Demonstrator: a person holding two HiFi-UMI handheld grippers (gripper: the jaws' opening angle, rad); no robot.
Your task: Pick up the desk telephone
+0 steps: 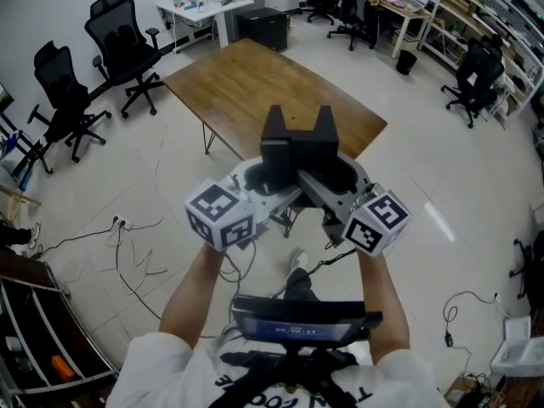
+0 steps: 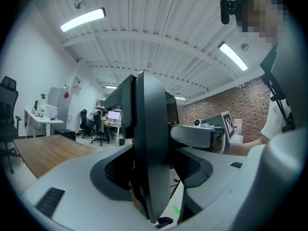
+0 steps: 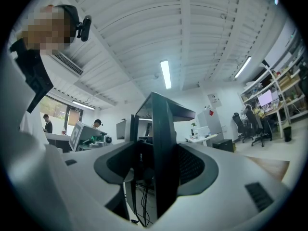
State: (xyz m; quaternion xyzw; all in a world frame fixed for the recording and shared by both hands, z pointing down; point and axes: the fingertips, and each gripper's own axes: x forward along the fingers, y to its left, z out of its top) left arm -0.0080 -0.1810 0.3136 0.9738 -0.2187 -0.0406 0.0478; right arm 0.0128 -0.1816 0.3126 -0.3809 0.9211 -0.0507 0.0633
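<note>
Progress: none yet; telephone out of view, nothing gripped.
Left gripper (image 2: 135, 131) and right gripper (image 3: 145, 139) are held side by side at 6 o'clock in the head view, above the floor (image 1: 442, 211). Both sets of jaws stand apart, nothing between them. Wooden bench (image 1: 255, 83) lies at 12 o'clock, and no telephone shows on it. Judged outstanding: locate, approach, grip, lift.

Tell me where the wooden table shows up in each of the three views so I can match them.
Head view: the wooden table is in the upper centre, seen from above.
Left gripper view: lower left, with its top seen at a low angle.
Right gripper view: only a pale brown corner, low at the right.
Shared landmark: the white desk beyond the table, also visible at and.
</note>
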